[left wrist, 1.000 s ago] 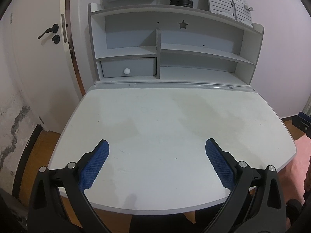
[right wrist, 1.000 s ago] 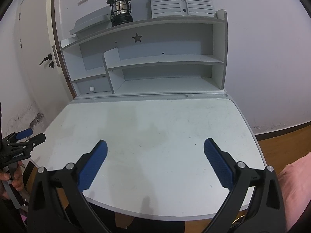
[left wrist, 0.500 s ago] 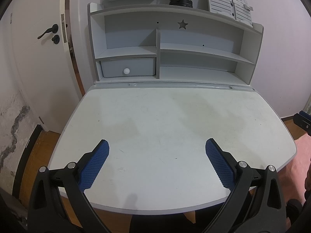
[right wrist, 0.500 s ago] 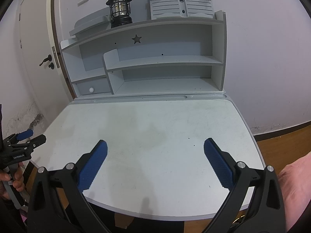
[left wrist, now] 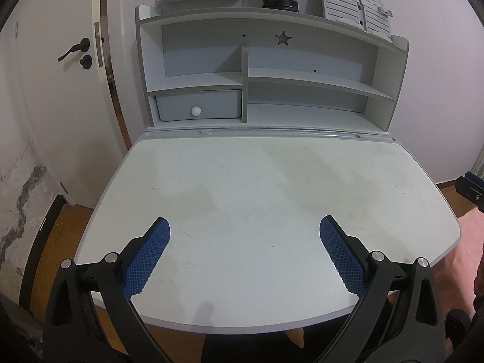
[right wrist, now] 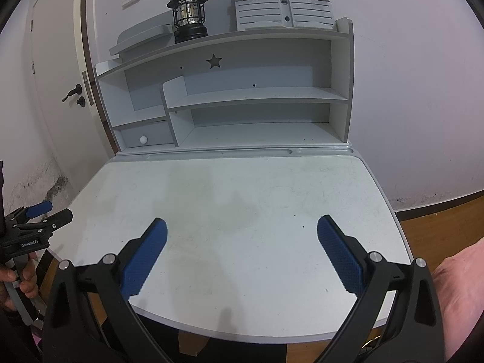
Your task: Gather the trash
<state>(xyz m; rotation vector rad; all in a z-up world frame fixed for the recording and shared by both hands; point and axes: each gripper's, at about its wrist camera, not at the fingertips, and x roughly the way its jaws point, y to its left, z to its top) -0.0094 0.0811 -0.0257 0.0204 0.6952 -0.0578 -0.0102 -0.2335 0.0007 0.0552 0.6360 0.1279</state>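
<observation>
No trash shows in either view. My left gripper (left wrist: 243, 236) is open and empty above the near edge of the white desk (left wrist: 272, 181). My right gripper (right wrist: 242, 236) is open and empty above the same desk (right wrist: 242, 187), to the right of the left one. The left gripper also shows at the left edge of the right wrist view (right wrist: 45, 214), held in a hand. A tip of the right gripper shows at the right edge of the left wrist view (left wrist: 472, 186).
A grey shelf unit (left wrist: 272, 75) with a small drawer (left wrist: 198, 106) stands at the back of the desk. A black lantern (right wrist: 189, 15) and a grey book stand (right wrist: 284, 9) sit on top. A door (left wrist: 54, 75) is at left. Wooden floor (right wrist: 447, 217) lies around.
Almost nothing moved. The right wrist view has shifted very slightly; both grippers stay open and empty.
</observation>
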